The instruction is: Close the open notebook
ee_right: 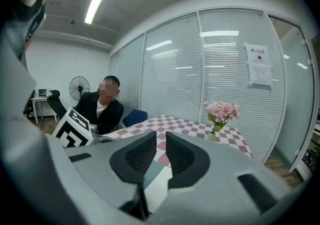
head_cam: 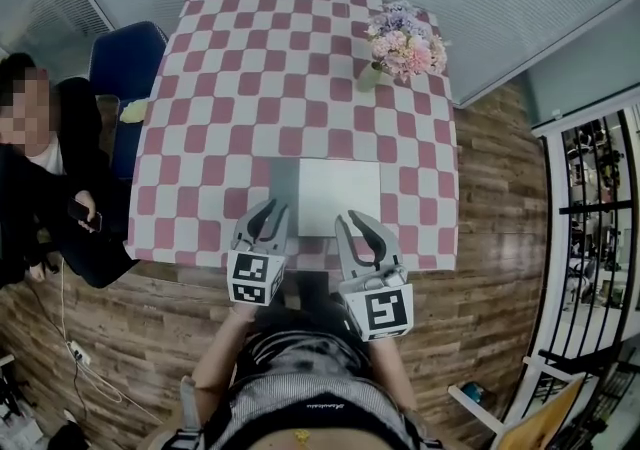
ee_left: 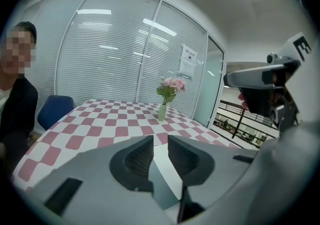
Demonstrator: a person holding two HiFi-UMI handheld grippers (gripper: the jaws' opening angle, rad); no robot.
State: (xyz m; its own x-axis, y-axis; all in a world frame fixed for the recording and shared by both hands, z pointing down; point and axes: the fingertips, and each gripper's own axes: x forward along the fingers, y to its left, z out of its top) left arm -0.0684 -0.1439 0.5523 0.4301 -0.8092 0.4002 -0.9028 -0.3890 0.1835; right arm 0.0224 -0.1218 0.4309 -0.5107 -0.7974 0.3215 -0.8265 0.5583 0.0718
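A pink-and-white checked worktop (head_cam: pixel 300 88) stands on a wood-plank floor (head_cam: pixel 490 268). Glass walls with white blinds (ee_left: pixel 110 54) close the far side, one bearing a paper notice (ee_right: pixel 258 66). A blue chair (head_cam: pixel 125 58) sits far left and a black railing (head_cam: pixel 600 198) stands right. A strip light (ee_right: pixel 95 4) glows overhead.

Bright, even light comes from ceiling tube lamps (ee_right: pixel 95 5); all views bend strongly at dark edges, and a face is mosaic-blurred.
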